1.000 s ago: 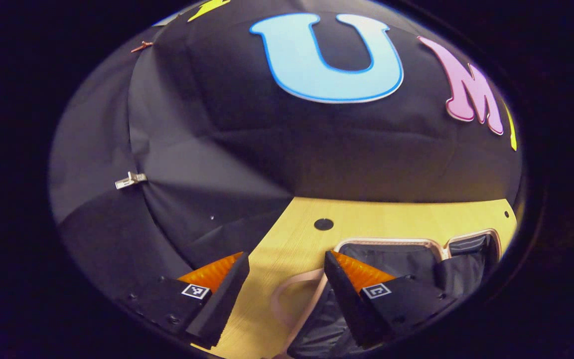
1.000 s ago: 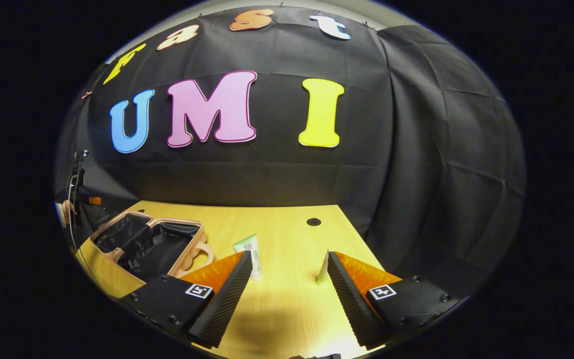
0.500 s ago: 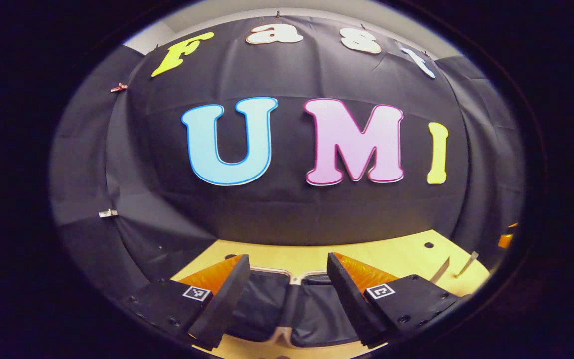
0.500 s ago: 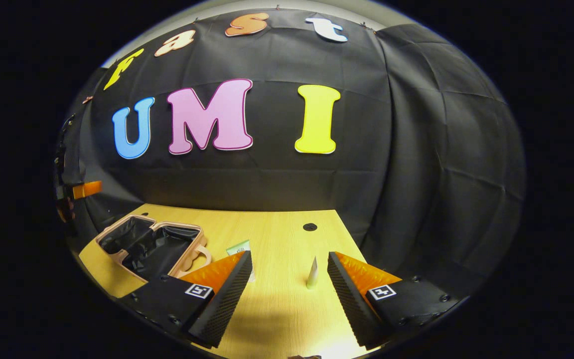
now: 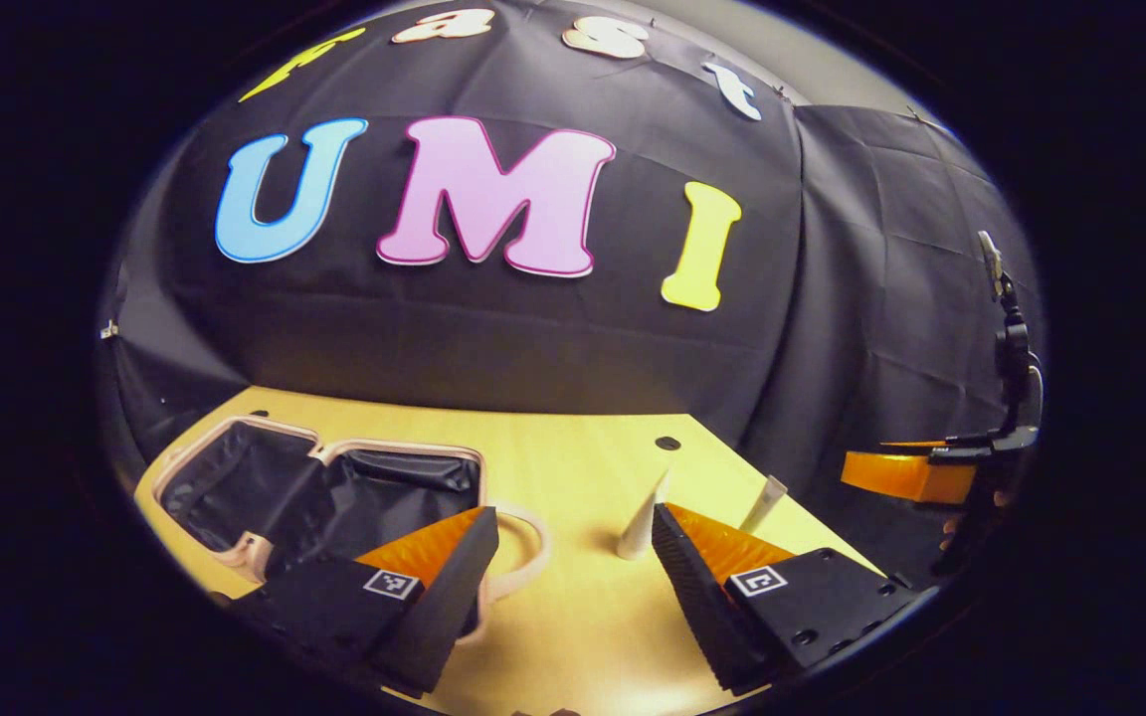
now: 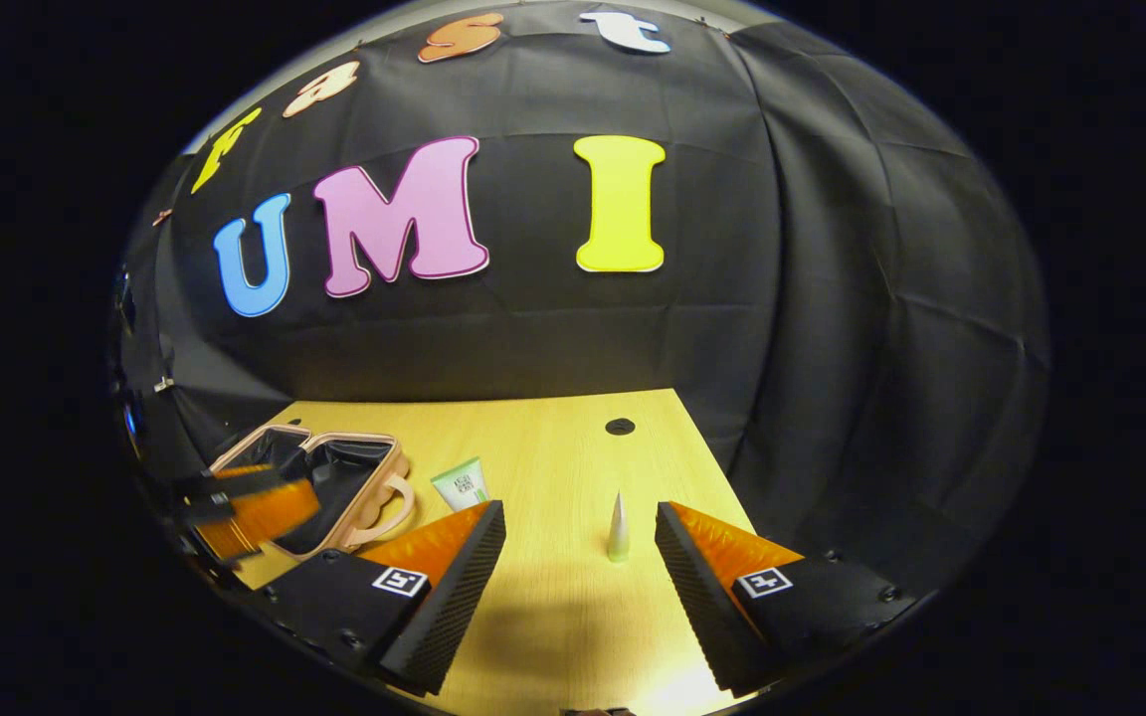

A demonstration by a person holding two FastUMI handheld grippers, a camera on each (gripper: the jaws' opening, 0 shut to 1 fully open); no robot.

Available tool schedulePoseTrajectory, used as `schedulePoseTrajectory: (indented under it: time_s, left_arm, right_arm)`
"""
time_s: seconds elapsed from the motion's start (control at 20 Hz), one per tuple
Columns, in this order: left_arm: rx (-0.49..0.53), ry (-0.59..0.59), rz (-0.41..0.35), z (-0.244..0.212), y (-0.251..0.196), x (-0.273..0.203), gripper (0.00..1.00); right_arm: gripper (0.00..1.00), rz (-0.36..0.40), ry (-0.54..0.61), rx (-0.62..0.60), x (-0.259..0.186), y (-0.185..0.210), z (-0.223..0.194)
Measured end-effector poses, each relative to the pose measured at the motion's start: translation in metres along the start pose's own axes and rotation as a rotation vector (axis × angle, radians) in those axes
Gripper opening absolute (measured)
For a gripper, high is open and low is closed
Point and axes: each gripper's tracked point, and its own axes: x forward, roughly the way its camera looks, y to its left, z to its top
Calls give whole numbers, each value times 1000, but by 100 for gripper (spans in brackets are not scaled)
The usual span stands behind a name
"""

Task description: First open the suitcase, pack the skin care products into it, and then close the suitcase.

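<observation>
The pink hard-shell suitcase [image 5: 265, 497] with black lining lies open on the left of the yellow wooden table [image 6: 553, 617]. Two pale tapered skin care tubes [image 5: 641, 519] stand right of it, apart. The left gripper [image 5: 573, 587] and right gripper [image 6: 578, 587] both hover spread wide, holding nothing
</observation>
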Motion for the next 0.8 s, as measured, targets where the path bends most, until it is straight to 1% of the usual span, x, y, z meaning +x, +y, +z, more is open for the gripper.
schedulePoseTrajectory:
  time_s: [0.15,0.3,0.4,0.45,0.55,0.65,0.75,0.8]
  left_arm:
    - [4,71,-22,-31,-28,47,95]
    - [17,94,-37,-63,-27,83,96]
    - [42,100,-12,-71,-27,116,96]
    - [41,106,-23,-74,-30,131,96]
    - [59,115,-41,-82,-36,153,96]
    - [84,137,-56,-91,-43,169,96]
    - [108,150,-76,-96,-50,183,95]
    - [121,158,-69,-97,-51,189,94]
  right_arm:
    - [96,-25,34,14,19,-11,-18]
    - [97,-41,61,52,44,-21,-37]
    - [97,-54,65,81,61,-28,-49]
    - [97,-71,64,100,70,-33,-56]
    - [97,-66,76,140,88,-29,-70]
    - [97,-70,111,124,101,-29,-87]
    - [98,-73,110,128,114,-30,-93]
    - [98,-77,110,137,118,-30,-94]
